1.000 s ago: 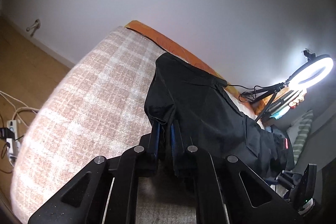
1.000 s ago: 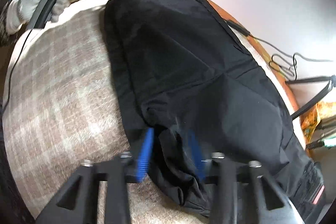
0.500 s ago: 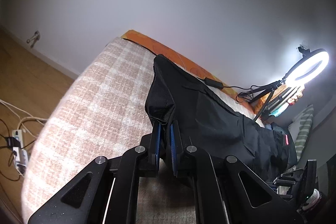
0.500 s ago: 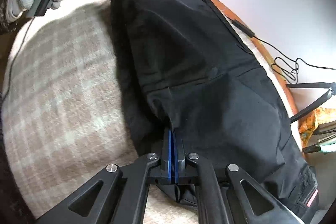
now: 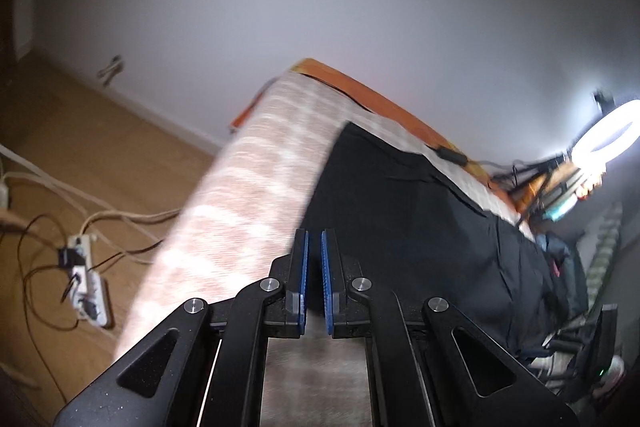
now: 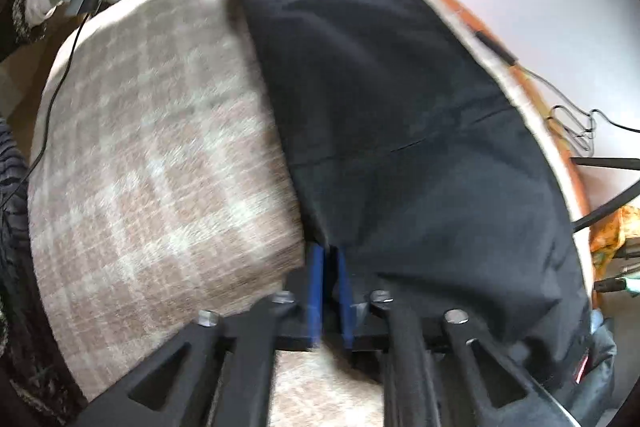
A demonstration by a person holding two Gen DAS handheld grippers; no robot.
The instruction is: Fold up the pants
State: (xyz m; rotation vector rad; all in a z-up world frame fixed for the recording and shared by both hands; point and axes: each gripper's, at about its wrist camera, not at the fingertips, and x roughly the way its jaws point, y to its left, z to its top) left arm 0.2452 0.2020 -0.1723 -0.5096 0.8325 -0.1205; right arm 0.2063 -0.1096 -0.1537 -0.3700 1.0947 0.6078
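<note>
Right wrist view puts the right tongs at the near edge of the black pants, jaws just opened to a narrow gap, probably to let the fold settle. The left tongs, closed and empty, hang clear of the far corner. The pants lie flat on a checked blanket beside a white wall.

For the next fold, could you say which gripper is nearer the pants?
Right gripper: its just-opened jaws flank the pants edge. Left gripper hangs clear beyond their far corner.
</note>
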